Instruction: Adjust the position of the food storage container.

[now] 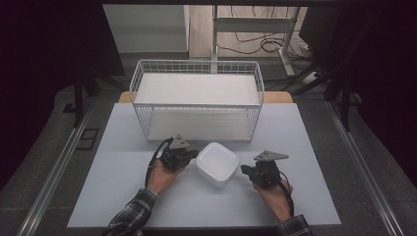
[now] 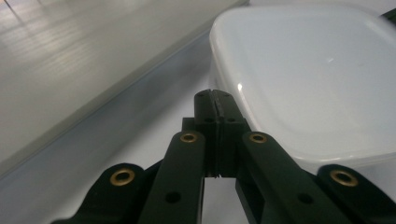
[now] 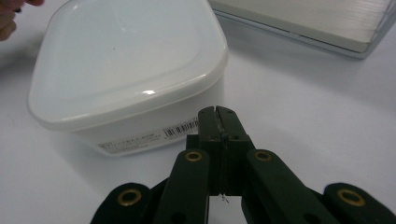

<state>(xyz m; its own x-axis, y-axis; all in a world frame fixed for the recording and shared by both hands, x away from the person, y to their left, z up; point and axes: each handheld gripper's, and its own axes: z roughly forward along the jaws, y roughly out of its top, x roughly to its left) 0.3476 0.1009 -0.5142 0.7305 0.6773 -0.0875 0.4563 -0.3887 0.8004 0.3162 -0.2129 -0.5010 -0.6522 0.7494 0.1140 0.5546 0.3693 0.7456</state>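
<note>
A white, square plastic container [image 1: 217,163] with its lid on sits in the middle of the white tabletop. My left gripper [image 1: 196,155] is at its left edge, shut with nothing between the jaws. In the left gripper view the closed tips [image 2: 215,95] lie right beside the container's rim [image 2: 308,70]. My right gripper [image 1: 242,170] is at the container's right side, also shut and empty. In the right gripper view its tips [image 3: 218,112] point at the container's side wall [image 3: 126,60], close to a barcode label [image 3: 182,130]. I cannot tell whether either gripper touches the container.
A white wire basket rack [image 1: 196,98] with two white shelf boards stands just behind the container. Its lower board shows in the left gripper view [image 2: 70,60] and the right gripper view [image 3: 317,18]. The tabletop [image 1: 123,196] is bare toward the front. Cables lie on the floor beyond.
</note>
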